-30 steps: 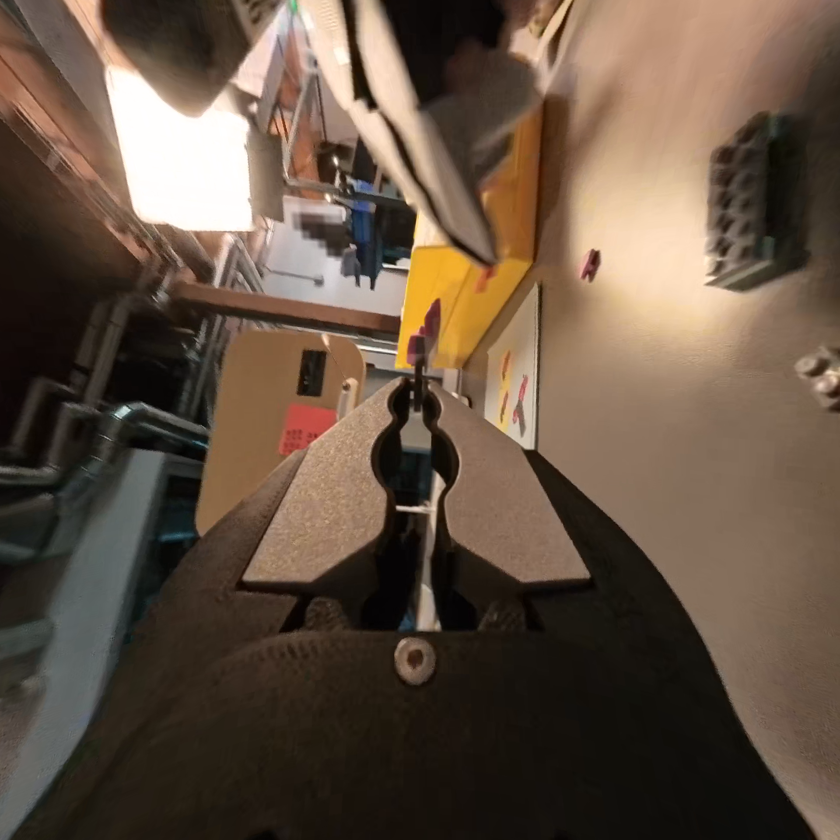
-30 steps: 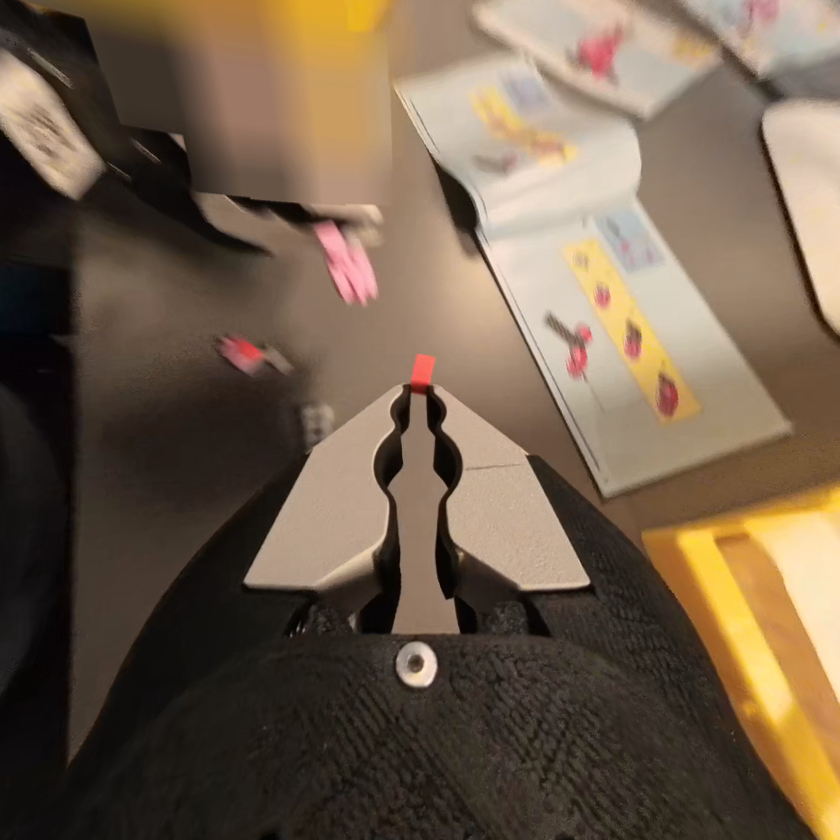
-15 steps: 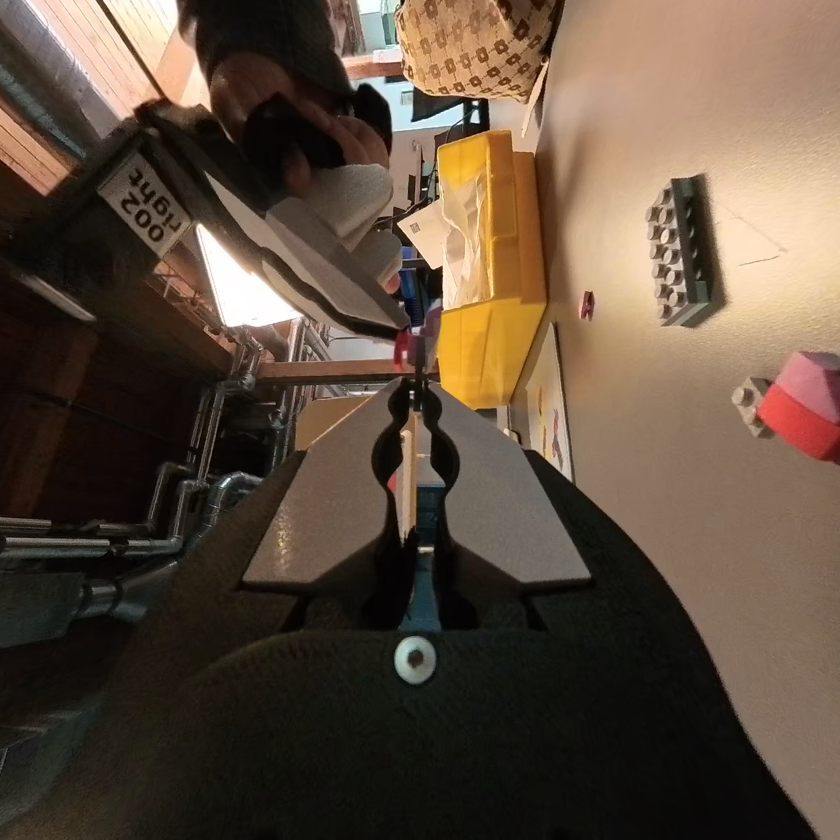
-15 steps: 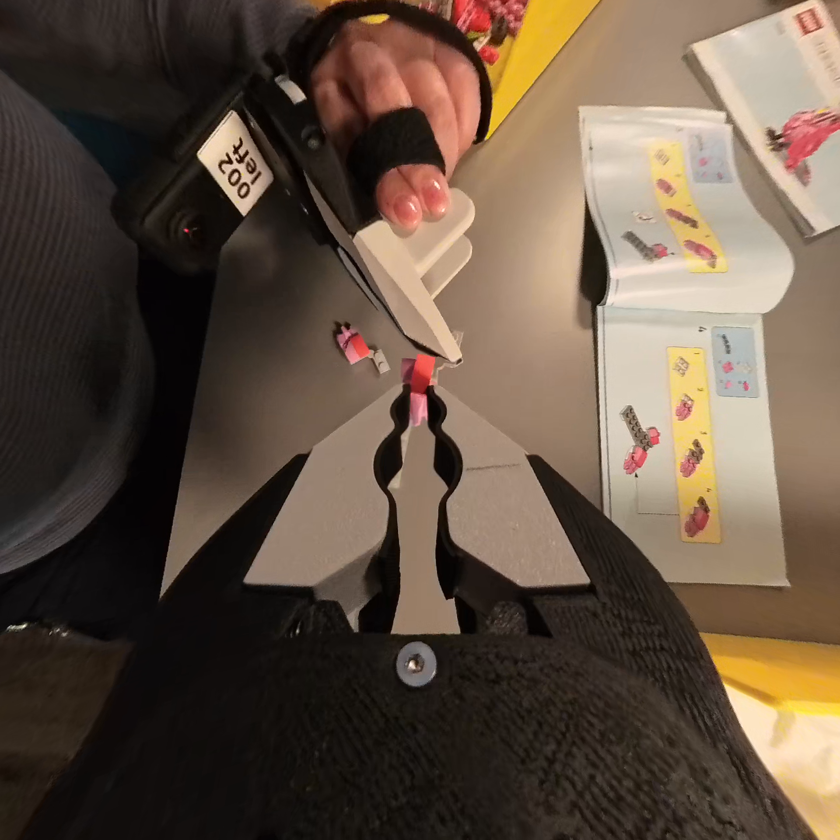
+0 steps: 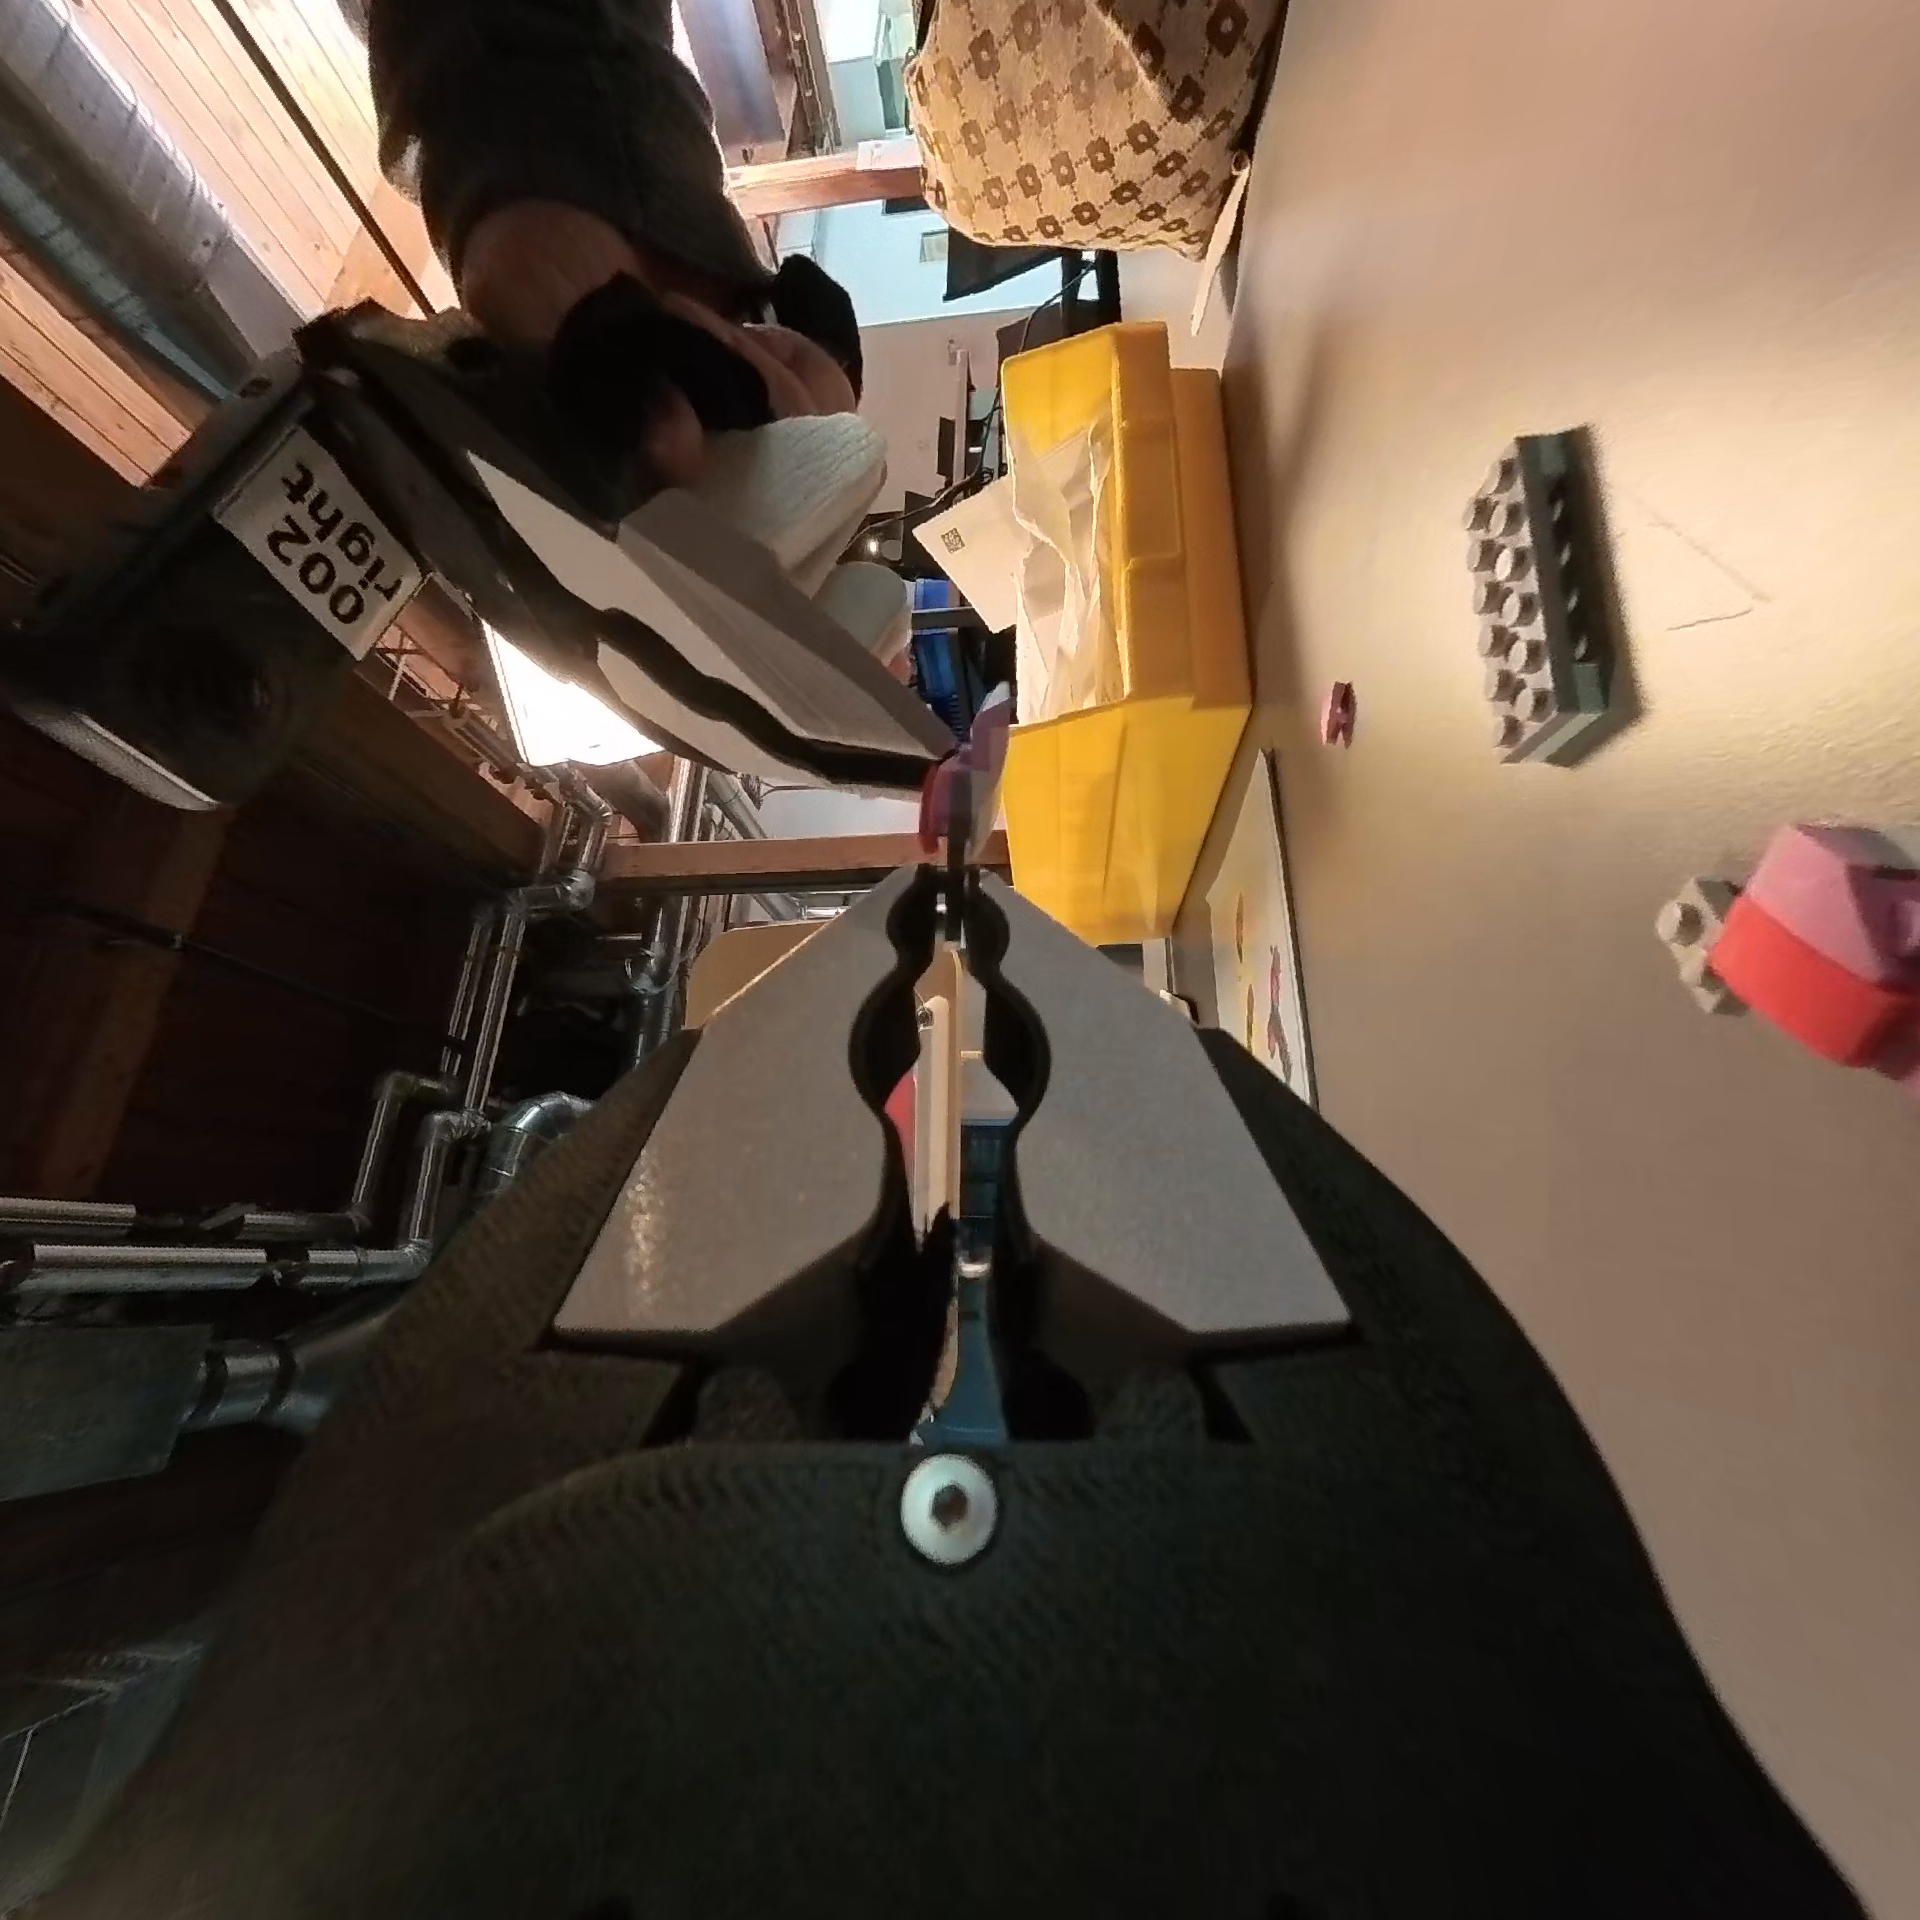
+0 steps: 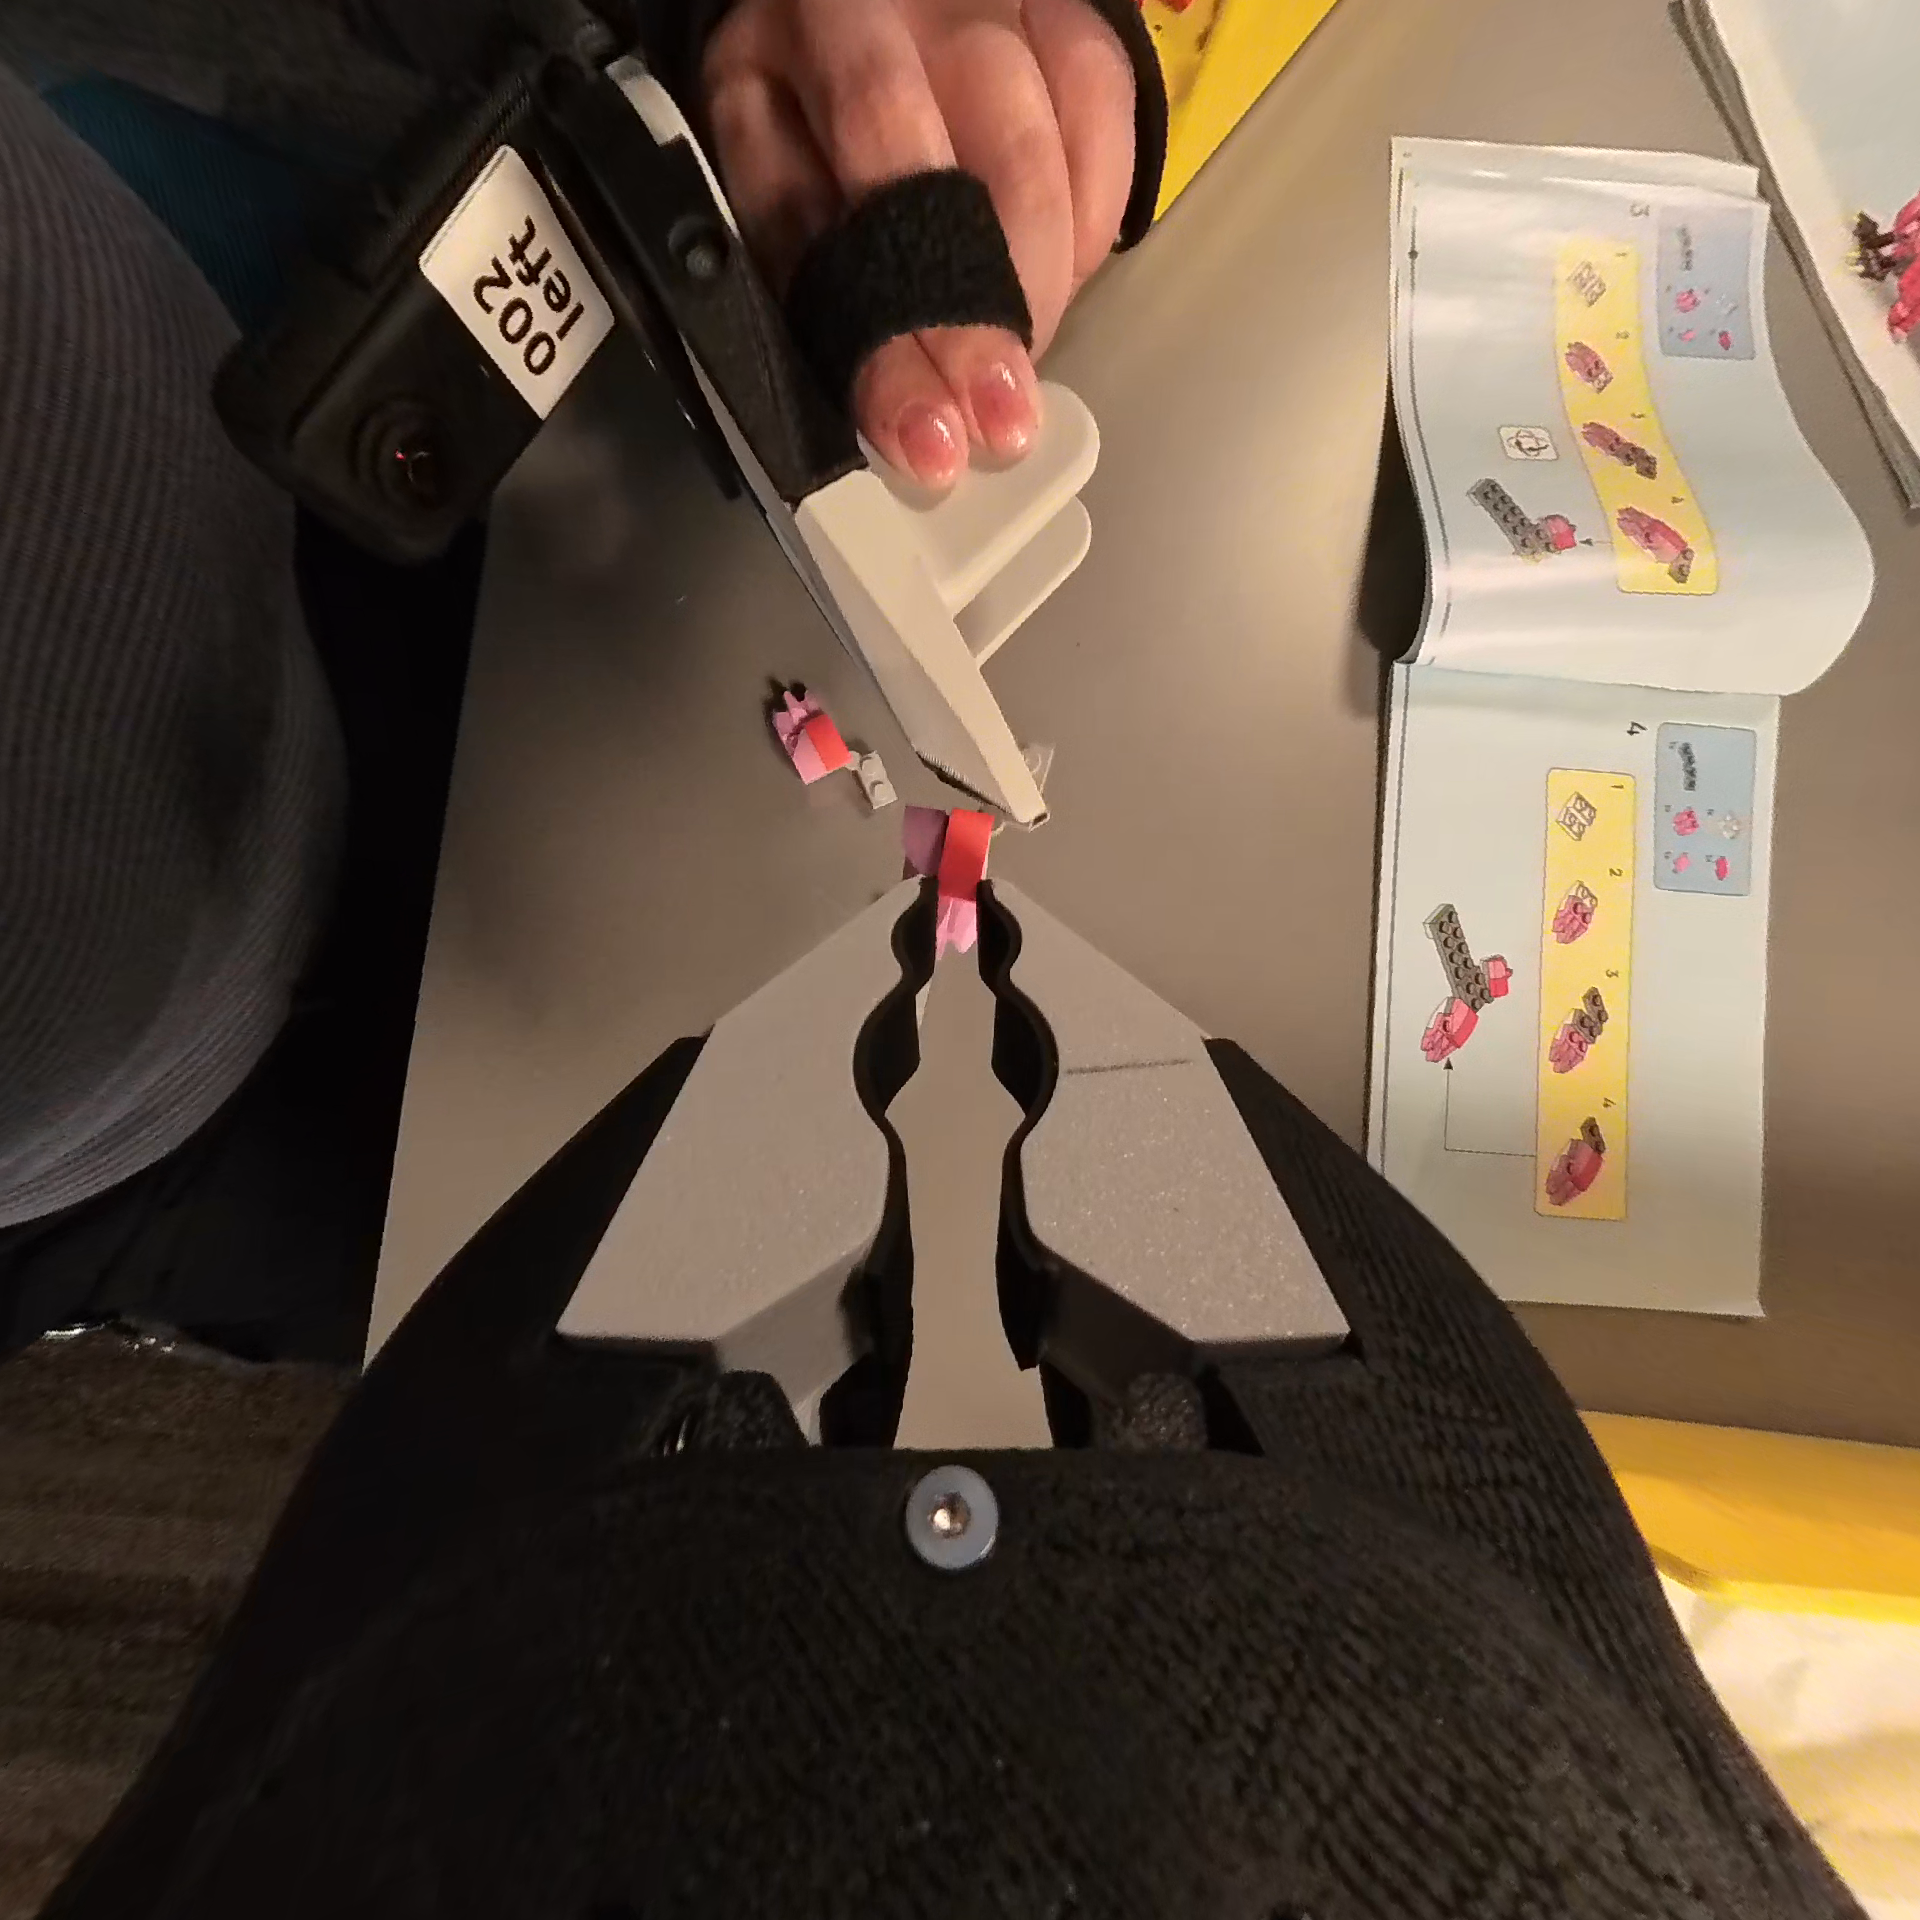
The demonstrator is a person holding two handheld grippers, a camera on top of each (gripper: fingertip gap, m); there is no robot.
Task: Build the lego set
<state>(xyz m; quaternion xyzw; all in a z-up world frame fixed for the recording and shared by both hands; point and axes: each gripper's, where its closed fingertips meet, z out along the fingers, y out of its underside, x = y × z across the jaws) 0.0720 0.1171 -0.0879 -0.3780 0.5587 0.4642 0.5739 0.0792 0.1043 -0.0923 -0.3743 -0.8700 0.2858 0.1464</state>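
Observation:
My left gripper [image 5: 954, 883] is shut on a thin dark edge of a small pink and purple brick piece [image 5: 966, 784] and holds it up above the table. My right gripper [image 6: 954, 885] is shut on a small red brick [image 6: 964, 847]. The two grippers meet tip to tip. The red brick is pressed against the purple piece [image 6: 920, 836]. A pink part shows just inside my right jaws. In the left wrist view the right gripper [image 5: 930, 753] comes in from the upper left. In the right wrist view the left gripper [image 6: 997, 805] comes down from above, held by a hand [image 6: 914, 156].
On the brown table [image 5: 1558, 1247] lie a grey studded plate [image 5: 1548, 613], a red and pink block on a small grey plate [image 5: 1808, 956] and a tiny pink piece [image 5: 1337, 712]. A yellow bin [image 5: 1132, 727], an open instruction booklet [image 6: 1569, 935] and a patterned bag [image 5: 1081, 114] lie beyond. My left and right fingertips are right by each other.
The two grippers have come together in the air. A second ago the red brick and the purple piece were apart; now they touch. Both grasps have stayed shut.

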